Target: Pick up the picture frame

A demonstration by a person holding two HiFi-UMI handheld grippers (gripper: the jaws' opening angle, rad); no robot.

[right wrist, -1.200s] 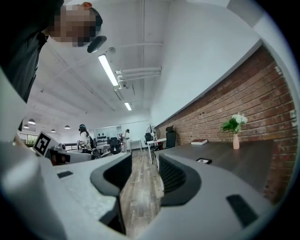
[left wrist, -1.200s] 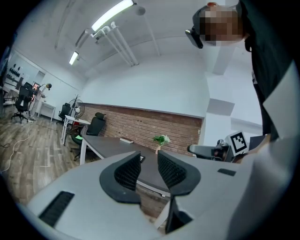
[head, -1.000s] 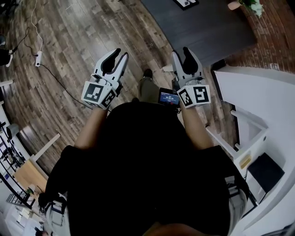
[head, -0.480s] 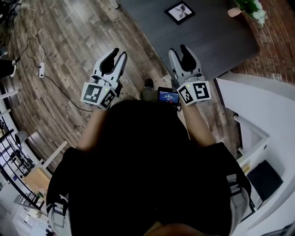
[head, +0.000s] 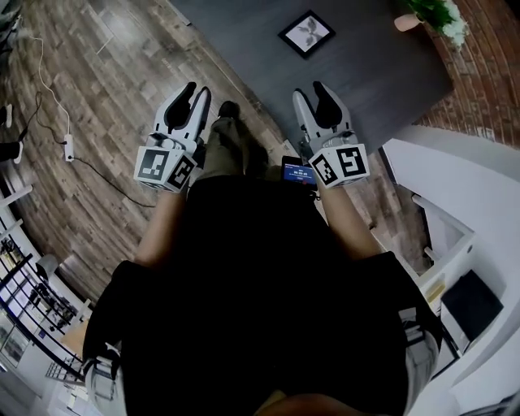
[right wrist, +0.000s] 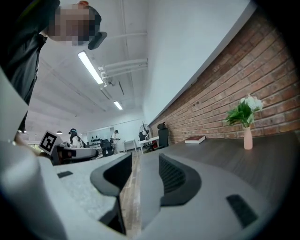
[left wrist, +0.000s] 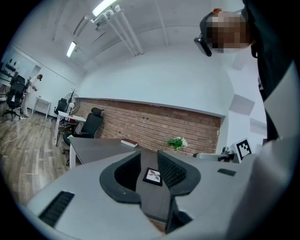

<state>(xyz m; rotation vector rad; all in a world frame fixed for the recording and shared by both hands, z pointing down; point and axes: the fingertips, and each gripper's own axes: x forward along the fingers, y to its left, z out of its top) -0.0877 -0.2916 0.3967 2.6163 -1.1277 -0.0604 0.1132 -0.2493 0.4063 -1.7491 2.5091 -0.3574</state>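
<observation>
Picture frame point(head: 307, 33) flat on the bench point(head: 374, 69), nothing gripped.
Nearest me, my left tool point(head: 197, 89) and right tool point(head: 310, 89) hold their jaws apart on nothing. Beyond, at 12 o'clock of the right tool, the picture frame lies face up, well apart from both, one corner toward me; it looks near square, so I can't name a long axis. A plant point(head: 439, 12) stands farther, at 2 o'clock.
</observation>
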